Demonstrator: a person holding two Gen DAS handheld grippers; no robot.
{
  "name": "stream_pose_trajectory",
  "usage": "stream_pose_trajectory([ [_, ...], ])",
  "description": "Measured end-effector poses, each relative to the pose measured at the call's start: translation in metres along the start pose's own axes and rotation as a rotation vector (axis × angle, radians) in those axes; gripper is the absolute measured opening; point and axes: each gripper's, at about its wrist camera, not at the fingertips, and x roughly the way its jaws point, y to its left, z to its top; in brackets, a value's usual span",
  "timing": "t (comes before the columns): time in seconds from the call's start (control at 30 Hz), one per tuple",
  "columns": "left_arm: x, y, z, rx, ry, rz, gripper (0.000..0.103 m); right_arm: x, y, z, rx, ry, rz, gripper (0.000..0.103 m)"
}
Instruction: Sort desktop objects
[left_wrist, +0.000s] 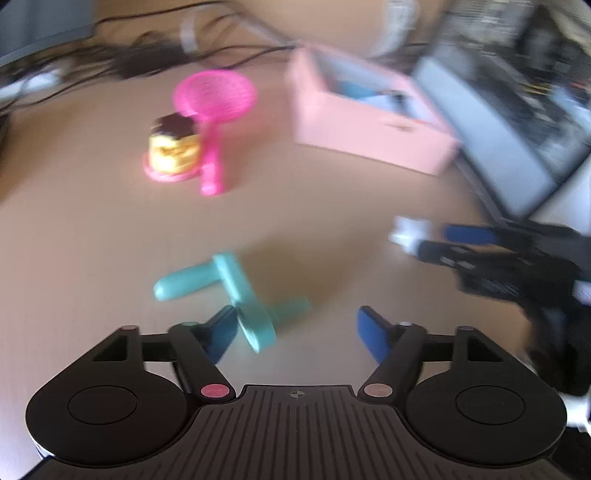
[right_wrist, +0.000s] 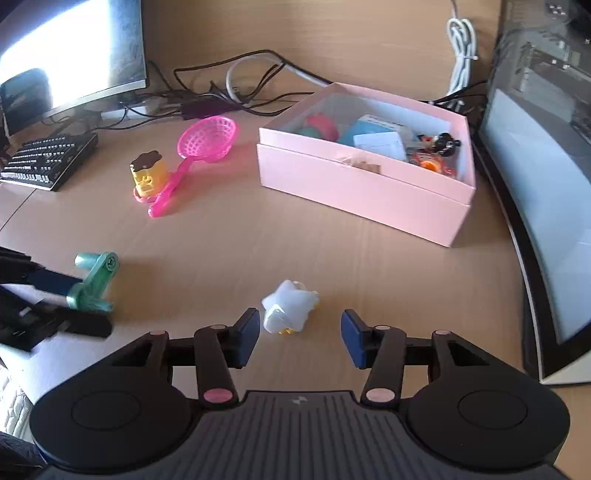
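The left gripper (left_wrist: 295, 332) is spread wide by the green crank toy (left_wrist: 236, 299). The right gripper (right_wrist: 300, 338) is spread wide too, around the white star toy (right_wrist: 290, 308).

Open right gripper (right_wrist: 300, 338) flanks white toy (right_wrist: 290, 308) near pink box (right_wrist: 354, 184)

Left wrist view: heavy motion blur across the frame. pink strainer (left_wrist: 214, 92), pink box (left_wrist: 369, 136) and teal crank toy (left_wrist: 236, 295) all smeared; only the camera's own housing at the bottom is sharp. Right wrist view: sharp, evenly bright. Left monitor (right_wrist: 74, 48) is blown out to white, the main glare source. Right monitor (right_wrist: 532, 206) shows a pale reflection. Soft shadows on the bench (right_wrist: 295, 240), falling toward the camera and left of objects. Strong fisheye bending at edges, dark vignette in corners of both views.
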Motion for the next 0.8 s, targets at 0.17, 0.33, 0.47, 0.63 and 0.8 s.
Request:
stream_pose_trajectory([
  [0.17, -0.008, 0.002, -0.004, 0.171, -0.061, 0.133, 0.091, -0.008, -0.003, -0.008, 0.022, -0.002, -0.02, 0.056],
  [0.33, 0.015, 0.016, 0.009, 0.238, -0.028, 0.149, 0.092, -0.012, 0.001, -0.014, 0.023, -0.001, -0.022, 0.058],
  [0.47, 0.028, 0.015, 0.009, 0.247, -0.022, 0.128, 0.091, -0.015, 0.007, -0.016, -0.002, -0.009, -0.016, 0.059],
  [0.63, 0.032, 0.004, 0.006, 0.256, -0.048, 0.117, 0.085, -0.013, 0.018, -0.018, -0.074, -0.023, -0.027, 0.064],
  [0.8, 0.029, -0.005, 0.003, 0.233, -0.065, 0.143, 0.076, -0.008, 0.021, -0.018, -0.097, -0.027, -0.036, 0.064],
])
